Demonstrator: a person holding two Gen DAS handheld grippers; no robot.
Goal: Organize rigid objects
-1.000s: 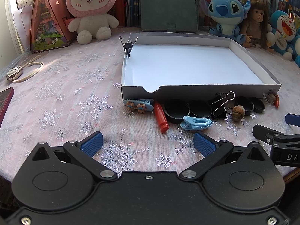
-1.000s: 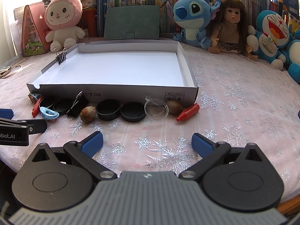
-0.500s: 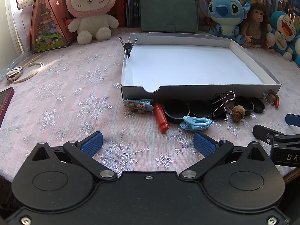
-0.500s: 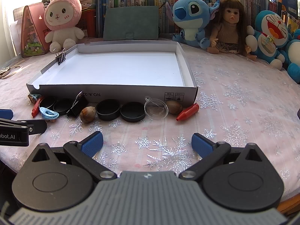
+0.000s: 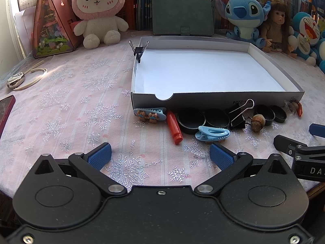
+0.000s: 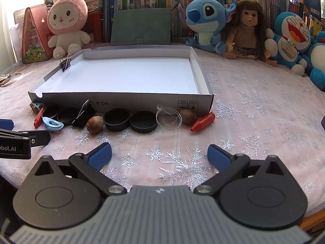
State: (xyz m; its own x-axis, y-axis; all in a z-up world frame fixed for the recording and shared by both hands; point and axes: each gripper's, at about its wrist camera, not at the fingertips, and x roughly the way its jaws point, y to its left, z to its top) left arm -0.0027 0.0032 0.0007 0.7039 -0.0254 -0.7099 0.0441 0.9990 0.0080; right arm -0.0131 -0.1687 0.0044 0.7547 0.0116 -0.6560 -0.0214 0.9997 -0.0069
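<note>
A shallow white box [image 5: 213,99] [image 6: 126,103] lies mid-table, with a black binder clip [image 5: 138,50] on its left wall. Along its front wall lie small items: a blue bear hair clip [image 5: 150,112], a red cap [image 5: 174,126], black round lids [image 5: 191,120] [image 6: 117,119], a blue clip [image 5: 212,133], a binder clip [image 5: 238,118], an acorn [image 5: 257,122] [image 6: 94,124], a clear dish [image 6: 168,117], a second nut [image 6: 188,116] and a red cap [image 6: 203,121]. My left gripper [image 5: 160,156] and right gripper [image 6: 159,156] are open and empty, just short of the row.
Plush toys, a doll [image 6: 246,32], a green case [image 5: 182,16] and books line the back. A pink triangular box [image 5: 51,23] stands back left. A cord with a metal piece [image 5: 16,79] and a red phone edge [image 5: 6,109] lie at the left.
</note>
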